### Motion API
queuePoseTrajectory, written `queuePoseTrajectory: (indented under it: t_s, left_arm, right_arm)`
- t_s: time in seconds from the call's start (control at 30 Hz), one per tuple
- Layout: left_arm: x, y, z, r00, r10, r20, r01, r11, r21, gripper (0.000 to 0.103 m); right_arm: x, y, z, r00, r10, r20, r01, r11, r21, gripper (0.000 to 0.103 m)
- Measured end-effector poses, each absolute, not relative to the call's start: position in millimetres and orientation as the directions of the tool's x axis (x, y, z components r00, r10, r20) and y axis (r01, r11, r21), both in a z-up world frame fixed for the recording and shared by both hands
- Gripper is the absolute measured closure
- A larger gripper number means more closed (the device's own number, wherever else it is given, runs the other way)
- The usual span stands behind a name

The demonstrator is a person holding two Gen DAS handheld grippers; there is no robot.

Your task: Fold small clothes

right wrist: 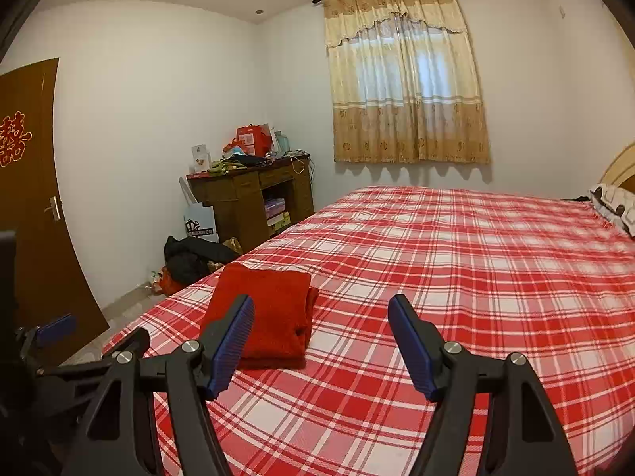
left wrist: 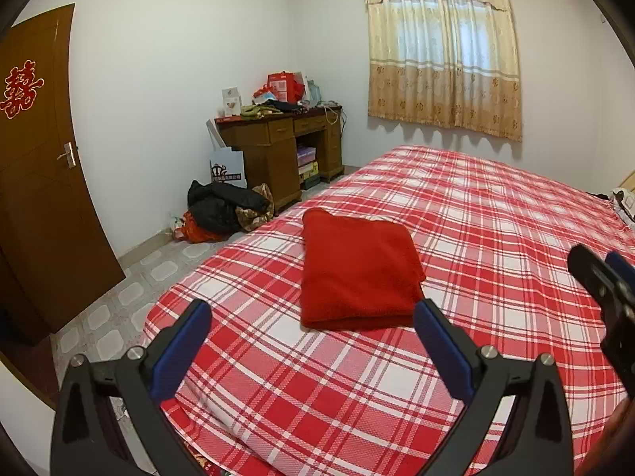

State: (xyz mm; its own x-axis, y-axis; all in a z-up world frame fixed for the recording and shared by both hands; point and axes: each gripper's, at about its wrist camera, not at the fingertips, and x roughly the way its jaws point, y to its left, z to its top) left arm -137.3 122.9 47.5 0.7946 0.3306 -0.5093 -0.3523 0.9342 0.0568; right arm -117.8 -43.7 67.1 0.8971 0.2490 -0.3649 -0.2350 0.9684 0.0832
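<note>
Brown door [left wrist: 35, 182] stands at the far left, a cluttered wooden desk [left wrist: 278, 150] further right. Beside it, the folded red garment [left wrist: 357, 269] lies flat near the bed's [left wrist: 496, 238] edge on the red plaid cover. Left gripper [left wrist: 313, 315] hovers with jaws apart and empty; right gripper [right wrist: 321, 313], jaws likewise apart, grips nothing.
</note>
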Motion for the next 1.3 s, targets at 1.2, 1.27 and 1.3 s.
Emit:
queuePoseTrajectory:
  t_s: [1.2,1.27,1.3]
  left_arm:
    - [-177.7,105.5,72.4,0.853,0.325,-0.408,-0.327,0.943,0.066,0.0]
    - [-176.2,105.9,70.7,0.849,0.329,-0.414,-0.331,0.941,0.068,0.0]
    - [-175.2,106.4,70.2,0.847,0.329,-0.417,-0.332,0.941,0.069,0.0]
  right_arm:
    - [-166.6,-52.1,73.1,0.928,0.223,-0.299,-0.197,0.974,0.115,0.014]
    - [-165.5,-50.2,71.9,0.926,0.221,-0.306,-0.197,0.974,0.109,0.014]
    - [-165.2,-49.7,71.3,0.925,0.222,-0.307,-0.198,0.974,0.109,0.014]
